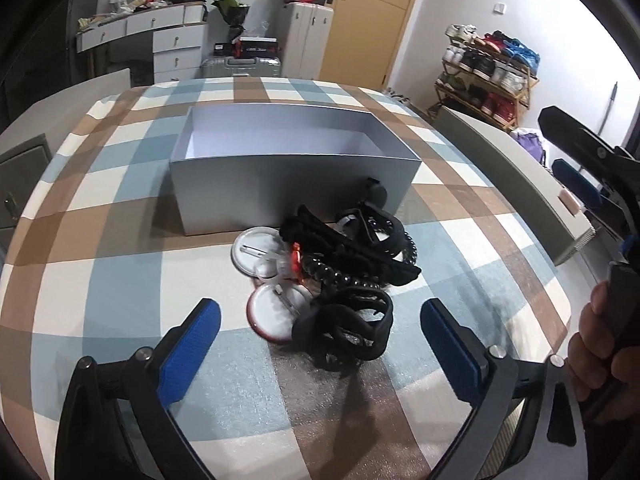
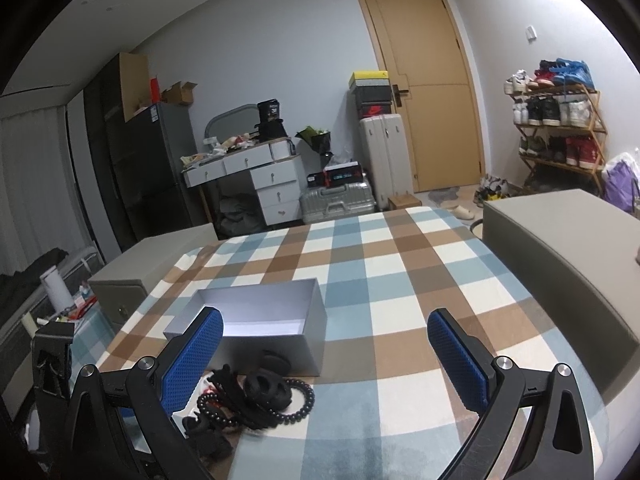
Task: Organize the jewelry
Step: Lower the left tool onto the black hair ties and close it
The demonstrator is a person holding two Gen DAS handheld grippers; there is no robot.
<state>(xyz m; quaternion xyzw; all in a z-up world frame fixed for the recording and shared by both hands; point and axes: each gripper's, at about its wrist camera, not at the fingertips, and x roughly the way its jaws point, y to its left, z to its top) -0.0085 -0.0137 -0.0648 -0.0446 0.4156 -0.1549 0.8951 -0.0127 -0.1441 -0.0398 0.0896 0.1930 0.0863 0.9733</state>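
Black straps, beads and bands make up the jewelry heap (image 1: 340, 272), which in the left wrist view lies just ahead of the left gripper (image 1: 320, 344), whose blue pads stand wide apart with nothing between them, the nearest black wristband (image 1: 348, 332) sitting in line with the gap. Two white round badges (image 1: 256, 256) lie toward the left pad's side of the heap, face down with their pins showing. Beyond the heap, touching or nearly touching it, stands the open grey box (image 1: 292, 176), its long axis running across the gripper's line of sight; it looks placed there so pieces can be lifted a short way forward and dropped in. A hand (image 1: 600, 356) at the right edge grips the other tool. In the right wrist view, the right gripper (image 2: 324, 360) hangs open and empty, pointing across the checked surface (image 2: 400, 280); the heap lies low beside its left pad, a black bead bracelet (image 2: 280, 404) spread flat, and the box (image 2: 256, 320) stretches ahead-left, lengthwise across the view.
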